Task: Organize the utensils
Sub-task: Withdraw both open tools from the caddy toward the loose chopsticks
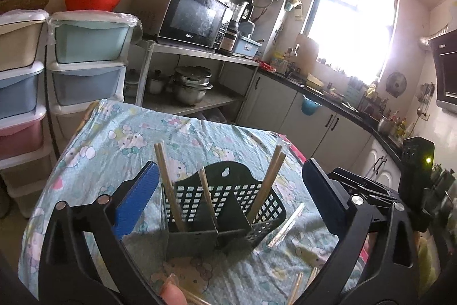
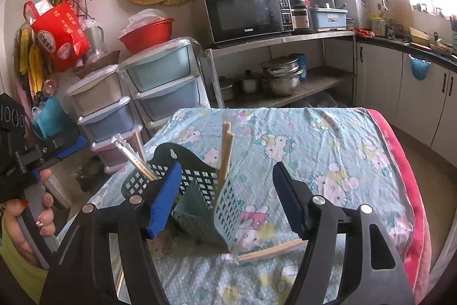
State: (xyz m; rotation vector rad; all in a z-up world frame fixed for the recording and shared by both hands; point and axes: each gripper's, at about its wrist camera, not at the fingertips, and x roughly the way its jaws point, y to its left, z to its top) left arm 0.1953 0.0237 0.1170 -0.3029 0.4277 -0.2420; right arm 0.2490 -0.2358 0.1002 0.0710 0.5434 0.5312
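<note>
Left wrist view looks straight into the black utensil holder [image 1: 225,207] on the tabletop [image 1: 120,139], so you can see its dividers and the chopsticks standing in it: one pair at the left [image 1: 168,185], a single stick in the middle [image 1: 207,196], one pair leaning right [image 1: 268,182]. It also catches a wrapped pair [image 1: 285,225] lying just right of the holder, plus more wrapped ones near the bottom edge, too cut off to count.

Right wrist view gets the holder [image 2: 197,190] from its right side, with a loose pair [image 2: 271,249] lying on the cloth near its front corner. Only this view shows the person's hand [image 2: 31,222] wrapped round the handle of the left hand-held gripper [image 2: 57,147], far left.

Left hand-held gripper [image 1: 228,185] is spread wide, nothing in it, angled down at the holder. Right hand-held gripper [image 2: 225,202] is partly open, empty too, with its left finger [image 2: 164,199] in front of the holder.
</note>
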